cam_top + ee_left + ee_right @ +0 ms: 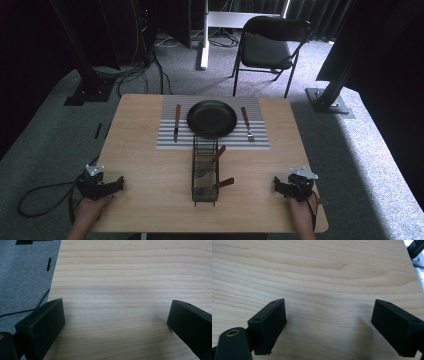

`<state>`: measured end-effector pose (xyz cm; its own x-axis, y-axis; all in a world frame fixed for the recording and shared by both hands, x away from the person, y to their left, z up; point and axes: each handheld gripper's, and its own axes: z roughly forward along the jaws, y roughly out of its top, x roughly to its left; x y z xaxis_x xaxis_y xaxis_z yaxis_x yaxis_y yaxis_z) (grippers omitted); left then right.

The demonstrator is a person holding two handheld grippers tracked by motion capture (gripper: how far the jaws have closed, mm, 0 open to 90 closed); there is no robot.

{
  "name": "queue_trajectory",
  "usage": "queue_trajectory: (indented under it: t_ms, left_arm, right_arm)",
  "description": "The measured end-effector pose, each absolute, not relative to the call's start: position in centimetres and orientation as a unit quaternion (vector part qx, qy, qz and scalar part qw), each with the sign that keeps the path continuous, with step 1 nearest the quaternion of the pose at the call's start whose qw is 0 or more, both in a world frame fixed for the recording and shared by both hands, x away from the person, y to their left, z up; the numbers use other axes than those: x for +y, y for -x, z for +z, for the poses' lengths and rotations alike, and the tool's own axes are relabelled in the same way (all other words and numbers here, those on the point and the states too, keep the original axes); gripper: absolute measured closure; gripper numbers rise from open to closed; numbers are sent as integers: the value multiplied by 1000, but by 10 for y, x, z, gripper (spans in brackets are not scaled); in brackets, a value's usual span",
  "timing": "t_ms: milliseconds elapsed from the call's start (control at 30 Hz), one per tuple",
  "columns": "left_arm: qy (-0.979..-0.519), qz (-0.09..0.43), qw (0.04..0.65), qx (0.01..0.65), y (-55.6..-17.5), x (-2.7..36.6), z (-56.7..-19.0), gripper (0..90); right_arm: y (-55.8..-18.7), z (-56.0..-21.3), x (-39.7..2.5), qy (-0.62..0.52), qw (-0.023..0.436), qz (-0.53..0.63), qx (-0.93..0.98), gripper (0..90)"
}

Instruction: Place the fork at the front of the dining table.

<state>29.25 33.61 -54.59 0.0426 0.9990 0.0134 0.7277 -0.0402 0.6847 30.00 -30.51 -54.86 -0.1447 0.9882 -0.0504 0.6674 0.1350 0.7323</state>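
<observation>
A black round plate lies on a grey striped placemat at the far middle of the wooden table. A brown-handled knife lies left of the plate and a brown-handled fork right of it. A black wire caddy stands in front of the mat with two brown-handled utensils in it. My left gripper rests at the near left edge, open over bare wood. My right gripper rests at the near right, open with bare wood between its jaws.
A black folding chair stands beyond the table's far edge. Dark stand legs and cables lie on the grey carpet at the far left, another stand base at the far right. A cable trails from the left gripper.
</observation>
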Motion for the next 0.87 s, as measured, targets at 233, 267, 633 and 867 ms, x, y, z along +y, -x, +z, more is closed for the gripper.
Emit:
queue_trajectory:
  t_ms: [233,267,633,867]
  left_arm:
    - [-672,259,263,642,-293,336,-546,12]
    - [-672,259,263,642,-293,336,-546,12]
    - [-672,259,262,642,-292,336,-546,12]
    - [-672,259,262,642,-293,336,-546,12]
  right_arm:
    - [-295,-549,-311,-612,296,274,680,117]
    - [-295,-549,-313,-618,298,272,674,117]
    - [-289,-550,-321,-621,258,294,679,119]
    - [-290,-550,-321,-620,258,294,680,119]
